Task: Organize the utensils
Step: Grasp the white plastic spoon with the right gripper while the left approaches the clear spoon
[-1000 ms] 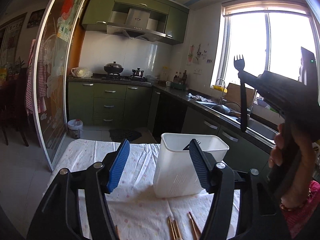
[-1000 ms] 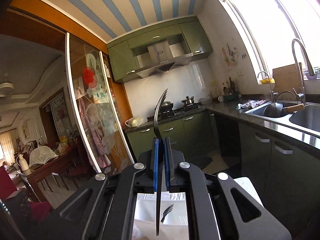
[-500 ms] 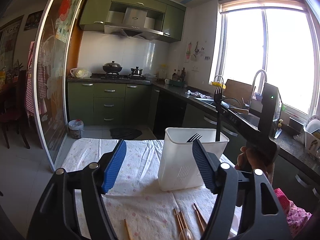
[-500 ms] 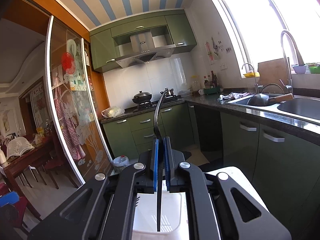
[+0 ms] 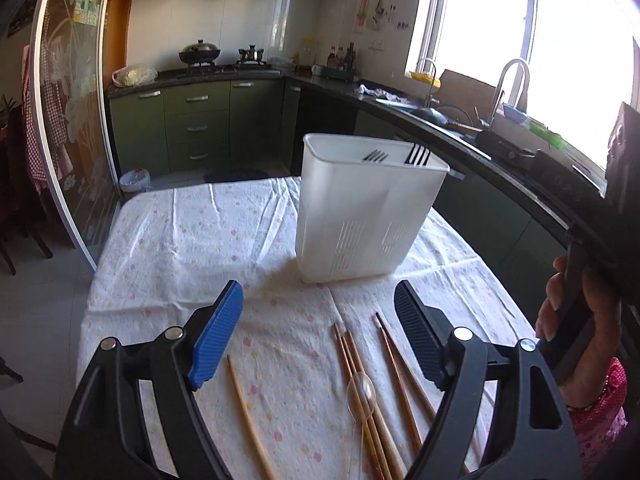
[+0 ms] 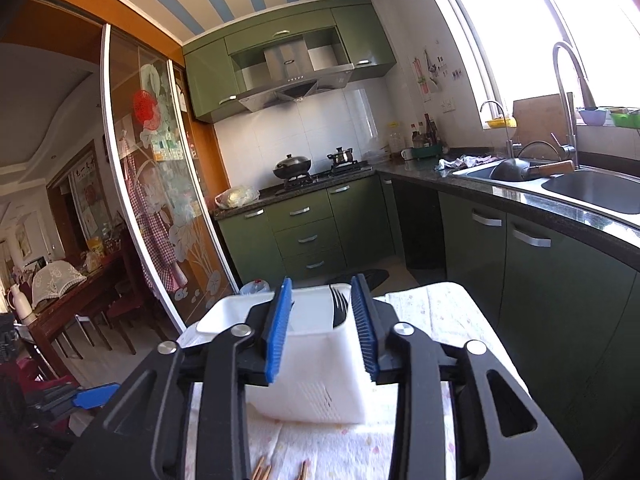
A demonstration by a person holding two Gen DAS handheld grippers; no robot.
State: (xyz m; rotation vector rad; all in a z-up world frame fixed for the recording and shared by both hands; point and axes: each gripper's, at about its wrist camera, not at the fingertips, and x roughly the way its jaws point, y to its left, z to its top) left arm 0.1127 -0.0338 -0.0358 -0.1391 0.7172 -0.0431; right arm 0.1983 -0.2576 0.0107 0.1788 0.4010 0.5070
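A white slotted utensil holder (image 5: 372,208) stands on the clothed table with two black forks (image 5: 418,155) upright inside. My right gripper (image 6: 322,284) hovers just above its near rim, jaws opening, nothing between the pads; one fork (image 6: 339,306) stands in the holder (image 6: 316,364) just beyond them. My left gripper (image 5: 318,292) is low over the table in front of the holder, jaws opening and empty. Below it lie several wooden chopsticks (image 5: 396,364), a single chopstick (image 5: 248,412) and a clear plastic spoon (image 5: 362,390).
A hand (image 5: 580,320) holds the right gripper at the table's right side. The floral tablecloth (image 5: 180,240) is bare left of the holder. Green cabinets, a counter with a sink (image 6: 592,188) and a glass sliding door (image 6: 160,184) surround the table.
The right gripper sank to the holder, opened and let go of the black fork, which now stands inside. The left gripper tilted down and opened wider, bringing the chopsticks into view.
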